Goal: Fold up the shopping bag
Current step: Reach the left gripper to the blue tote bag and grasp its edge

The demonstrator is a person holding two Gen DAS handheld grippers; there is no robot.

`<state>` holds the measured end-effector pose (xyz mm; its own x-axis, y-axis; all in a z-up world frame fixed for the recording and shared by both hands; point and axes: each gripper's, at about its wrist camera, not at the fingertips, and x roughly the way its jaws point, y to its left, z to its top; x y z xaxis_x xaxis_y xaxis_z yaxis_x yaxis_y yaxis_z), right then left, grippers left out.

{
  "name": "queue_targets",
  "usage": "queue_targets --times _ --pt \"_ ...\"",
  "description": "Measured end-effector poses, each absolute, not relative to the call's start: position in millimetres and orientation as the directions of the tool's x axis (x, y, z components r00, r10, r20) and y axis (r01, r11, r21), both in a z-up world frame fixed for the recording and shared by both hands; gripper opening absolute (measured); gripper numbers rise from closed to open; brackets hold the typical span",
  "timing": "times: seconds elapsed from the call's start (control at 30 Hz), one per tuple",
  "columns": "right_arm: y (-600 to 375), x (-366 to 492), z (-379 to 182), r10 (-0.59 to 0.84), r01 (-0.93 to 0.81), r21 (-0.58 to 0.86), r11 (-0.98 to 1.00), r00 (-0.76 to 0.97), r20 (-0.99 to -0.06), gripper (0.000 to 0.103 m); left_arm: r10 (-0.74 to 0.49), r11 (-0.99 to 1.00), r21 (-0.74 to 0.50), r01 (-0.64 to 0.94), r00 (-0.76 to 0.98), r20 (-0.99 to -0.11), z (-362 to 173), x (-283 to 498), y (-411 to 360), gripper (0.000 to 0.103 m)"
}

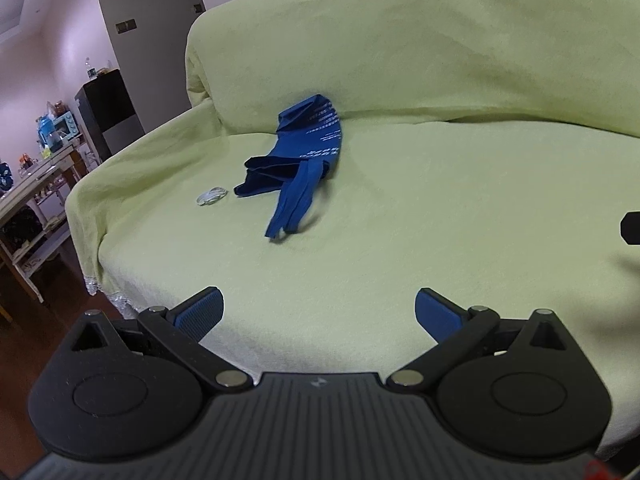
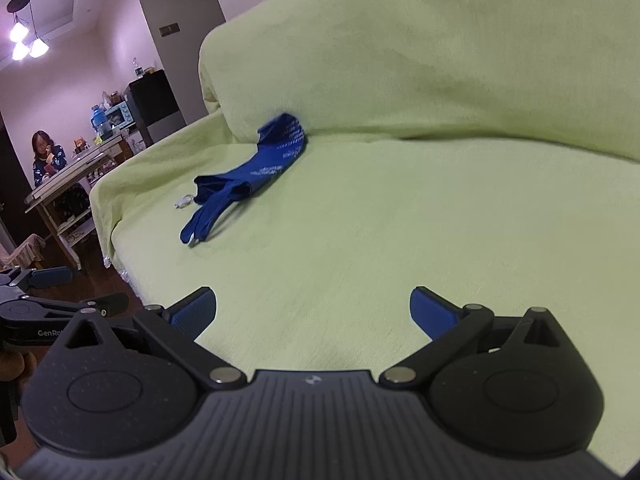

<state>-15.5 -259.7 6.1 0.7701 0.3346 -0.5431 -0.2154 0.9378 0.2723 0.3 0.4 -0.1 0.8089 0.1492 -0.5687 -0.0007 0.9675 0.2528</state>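
- Lying ahead of both grippers, the bag [image 1: 302, 148] ran lengthwise from the backrest toward them, handles [image 1: 294, 204] nearest.
- Left gripper [image 1: 319, 312] sat nearer (by appearance); both it and the right gripper [image 2: 313, 310] were spread, holding nothing.

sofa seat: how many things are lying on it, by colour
blue: 1, the shopping bag
white: 1, a small looped item beside the bag; what it is cannot be told
total: 2
Both grippers, left and right, are open, touching neither.
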Motion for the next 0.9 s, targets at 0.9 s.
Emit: queue_targets --times 0.9 --pt "-228.1 43.5 -25.9 0.411 -0.395 0.155 0.906 0.723 -0.556 0.103 0.143 0.910 0.403 0.094 0.842 -0.520 -66.8 195.3 38.3 0.086"
